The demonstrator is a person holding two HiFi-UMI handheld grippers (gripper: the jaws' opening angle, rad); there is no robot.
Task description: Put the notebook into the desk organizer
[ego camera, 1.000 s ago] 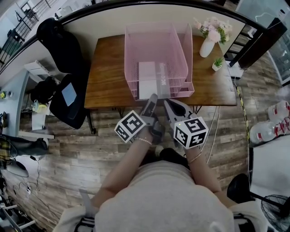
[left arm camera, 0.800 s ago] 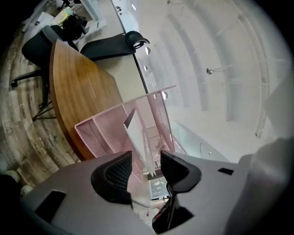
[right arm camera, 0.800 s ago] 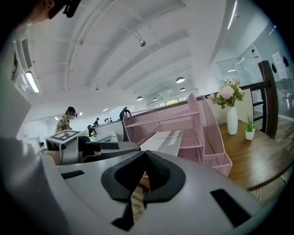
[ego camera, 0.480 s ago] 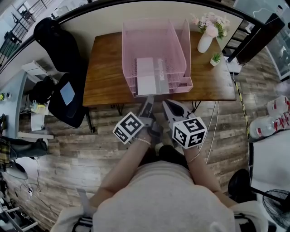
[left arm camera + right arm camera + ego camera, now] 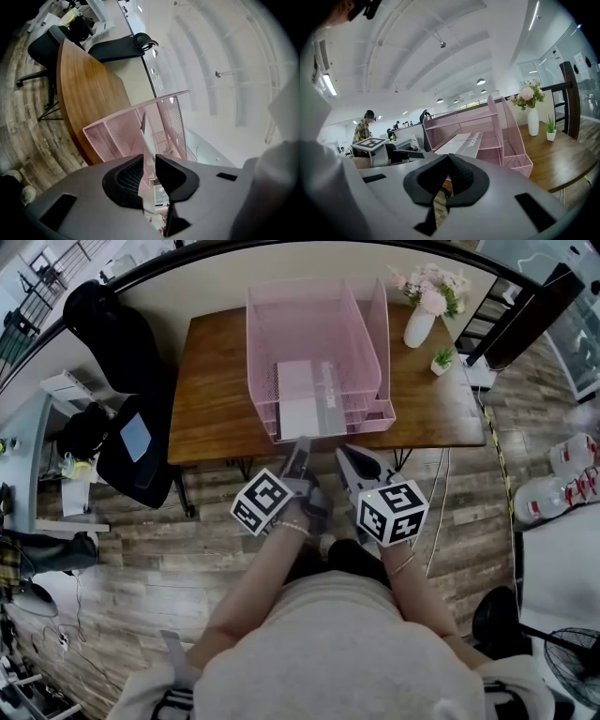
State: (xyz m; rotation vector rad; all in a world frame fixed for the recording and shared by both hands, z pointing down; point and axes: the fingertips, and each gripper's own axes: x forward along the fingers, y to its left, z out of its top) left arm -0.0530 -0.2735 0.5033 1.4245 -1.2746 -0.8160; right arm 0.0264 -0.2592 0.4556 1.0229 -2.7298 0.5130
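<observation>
the notebook [image 5: 298, 395] lies in the organizer [image 5: 361, 324] at the table's [image 5: 216, 381] near edge, blurred by pink mesh. my left gripper [image 5: 300, 448] points level at it, jaws just narrowed, nothing between. my right gripper [image 5: 345, 457] beside it, jaws together, empty.

We wear a pale grey top [image 5: 328, 652] that leaves our forearms bare; black-and-white striped cloth [image 5: 173, 701] shows at its near corners; a thin beaded bracelet [image 5: 293, 529] circles our left wrist, a fine band [image 5: 405, 566] our right. Our left gripper [image 5: 301, 446] and right gripper [image 5: 347, 456] are grey-bodied with black ribbed pads [image 5: 127, 180]; each carries a white cube [image 5: 263, 503] printed with black square markers; the left jaws have just been closing, empty.
</observation>
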